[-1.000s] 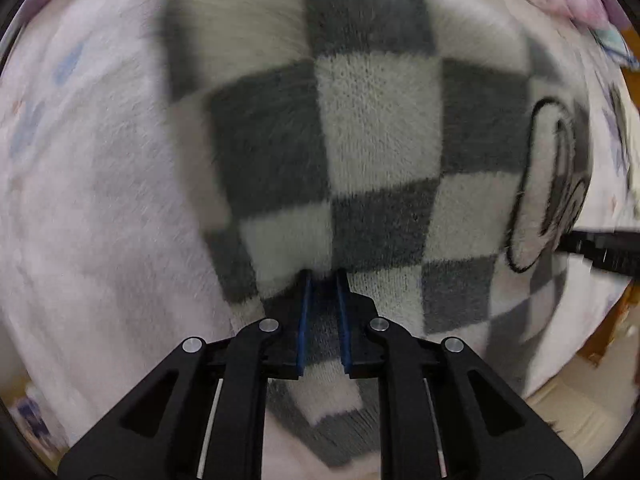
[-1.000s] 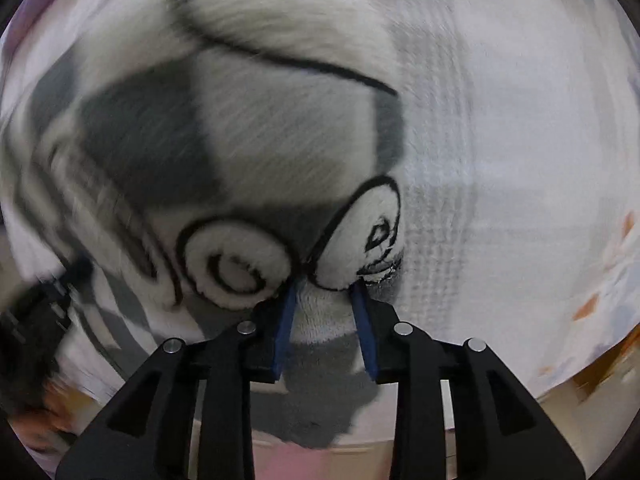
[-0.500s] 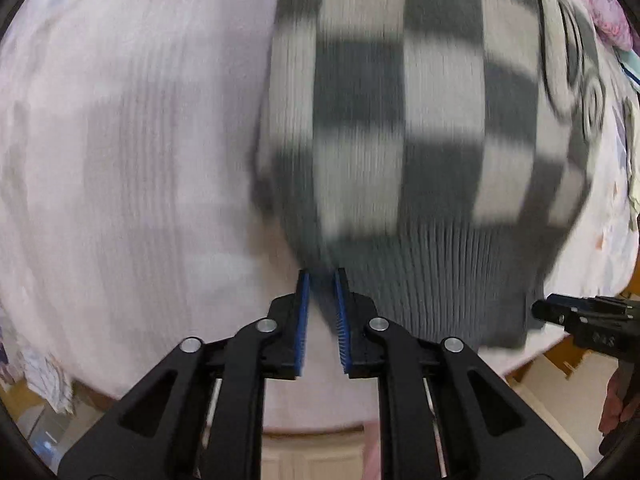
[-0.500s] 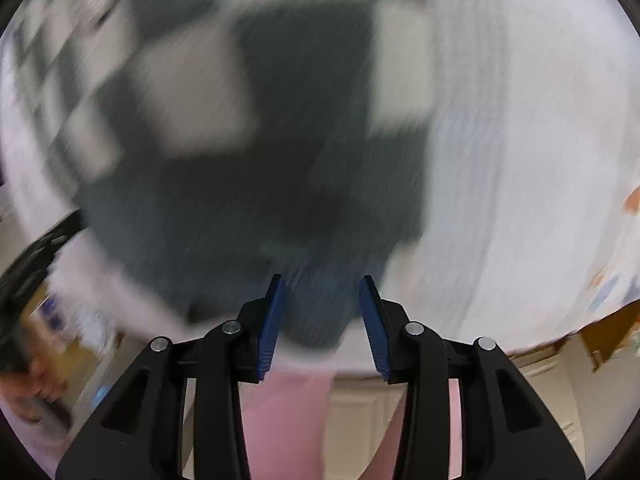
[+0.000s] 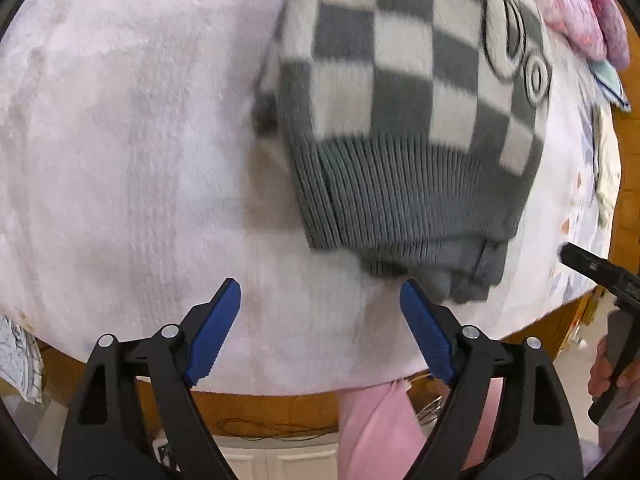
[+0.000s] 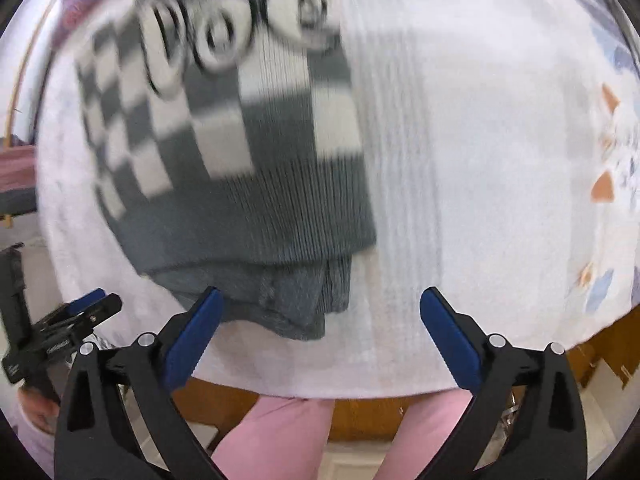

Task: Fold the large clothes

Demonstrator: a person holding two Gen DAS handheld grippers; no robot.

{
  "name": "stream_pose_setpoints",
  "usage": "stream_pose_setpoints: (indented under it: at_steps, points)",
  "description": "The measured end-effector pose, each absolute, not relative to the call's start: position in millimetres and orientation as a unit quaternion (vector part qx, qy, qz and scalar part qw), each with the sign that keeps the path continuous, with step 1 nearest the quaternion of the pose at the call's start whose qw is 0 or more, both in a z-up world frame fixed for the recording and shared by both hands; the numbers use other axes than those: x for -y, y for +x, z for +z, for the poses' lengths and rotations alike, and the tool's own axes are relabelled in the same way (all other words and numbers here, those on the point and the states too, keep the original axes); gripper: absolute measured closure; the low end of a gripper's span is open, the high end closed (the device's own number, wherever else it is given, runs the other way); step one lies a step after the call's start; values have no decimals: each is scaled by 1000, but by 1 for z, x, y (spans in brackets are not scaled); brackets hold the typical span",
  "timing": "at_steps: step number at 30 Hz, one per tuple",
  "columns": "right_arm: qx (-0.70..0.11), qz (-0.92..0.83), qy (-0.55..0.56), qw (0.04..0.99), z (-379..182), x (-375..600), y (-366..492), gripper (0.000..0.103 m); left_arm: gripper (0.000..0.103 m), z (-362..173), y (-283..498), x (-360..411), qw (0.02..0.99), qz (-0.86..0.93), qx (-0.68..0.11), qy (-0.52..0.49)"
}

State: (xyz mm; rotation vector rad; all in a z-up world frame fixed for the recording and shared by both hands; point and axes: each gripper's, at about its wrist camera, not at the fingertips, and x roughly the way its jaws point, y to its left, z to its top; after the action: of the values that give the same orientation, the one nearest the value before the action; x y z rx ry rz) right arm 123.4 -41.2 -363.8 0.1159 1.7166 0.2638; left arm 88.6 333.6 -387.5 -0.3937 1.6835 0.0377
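A grey-and-white checkered knit sweater (image 5: 400, 92) lies folded on the pale bed cover (image 5: 120, 140), its ribbed grey hem toward me. In the right wrist view the same sweater (image 6: 224, 152) fills the upper left, with white ring-shaped patches near its far end. My left gripper (image 5: 320, 292) hangs over the cover just left of the hem, jaws opening wide with nothing between them. My right gripper (image 6: 320, 300) hovers at the hem's right corner, jaws also opening, pads clear of the cloth. The left gripper (image 6: 76, 316) also shows at the right wrist view's left edge.
The bed's wooden front edge (image 5: 280, 408) runs below both grippers. A person's pink-clad legs (image 6: 280, 432) stand against it. A pink patterned cloth (image 5: 580, 12) lies at the far right, and a printed cloth (image 5: 20, 360) hangs at the left corner.
Both grippers held the sweater's hem, carried it toward the bed's front edge, then let go and opened wide. The sweater now lies folded over itself.
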Motion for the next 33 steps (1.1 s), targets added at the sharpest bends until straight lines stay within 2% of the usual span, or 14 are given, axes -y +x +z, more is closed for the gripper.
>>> stream_pose_setpoints:
  at_steps: [8,13,23,28,33]
  points:
    - [-706,146,96,686,-331,41,185,8,15,-386,145,-322,673,12,-718,-177]
    - [-662,179,118,718,-331,27,186,8,14,-385,177,-339,693,-8,-700,-175]
    - [-662,236,80,707,-392,-10,238,8,13,-413,240,-372,694,-17,-685,-220]
    - [-665,256,79,697,-427,-14,259,8,5,-441,252,-381,691,-60,-670,-265]
    - [-653,331,164,661,-466,-5,272,6,4,-472,243,-400,669,-120,-634,-368]
